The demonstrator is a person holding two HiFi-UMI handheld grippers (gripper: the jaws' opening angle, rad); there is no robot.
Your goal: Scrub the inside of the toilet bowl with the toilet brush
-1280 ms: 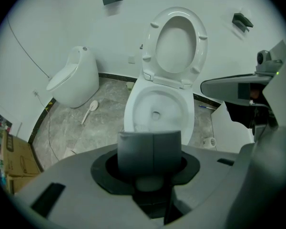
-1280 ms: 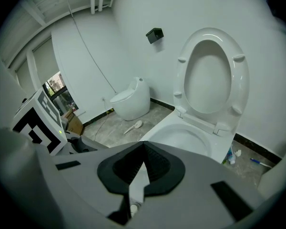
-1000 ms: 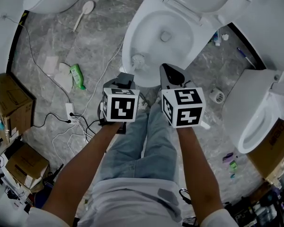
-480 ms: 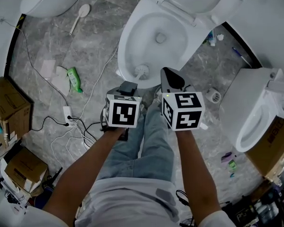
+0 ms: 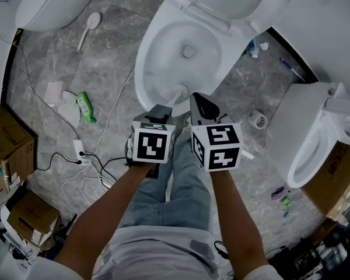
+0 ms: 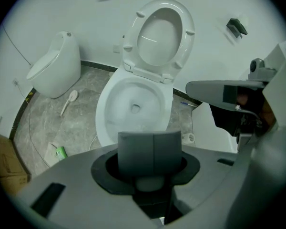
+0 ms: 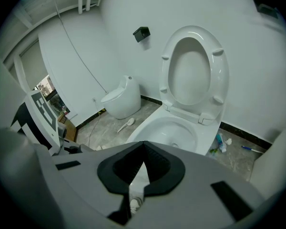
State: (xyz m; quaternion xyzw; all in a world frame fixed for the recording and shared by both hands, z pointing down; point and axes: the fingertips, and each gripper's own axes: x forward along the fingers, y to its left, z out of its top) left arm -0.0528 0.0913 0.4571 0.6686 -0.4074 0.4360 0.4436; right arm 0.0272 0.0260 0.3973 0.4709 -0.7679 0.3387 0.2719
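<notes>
Left gripper (image 5: pixel 159 109) fingers clamped on toilet brush (image 5: pixel 179 90) at toilet bowl (image 5: pixel 144 60) near rim; right gripper (image 5: pixel 197 100) fingers pressed together, empty.

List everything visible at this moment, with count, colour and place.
toilet: one, white, centre, seat and lid up
toilet brush: one, white, head at the bowl's near edge
other fixtures: two, white, far left and right
green bottle: one, floor left
long-handled tool: one, white, floor upper left
cardboard boxes: three, brown, two left, one right
cables: white and black, floor left
pen: one, blue, floor right of toilet
left gripper: grey, shut on the brush handle
right gripper: grey, shut, empty
</notes>
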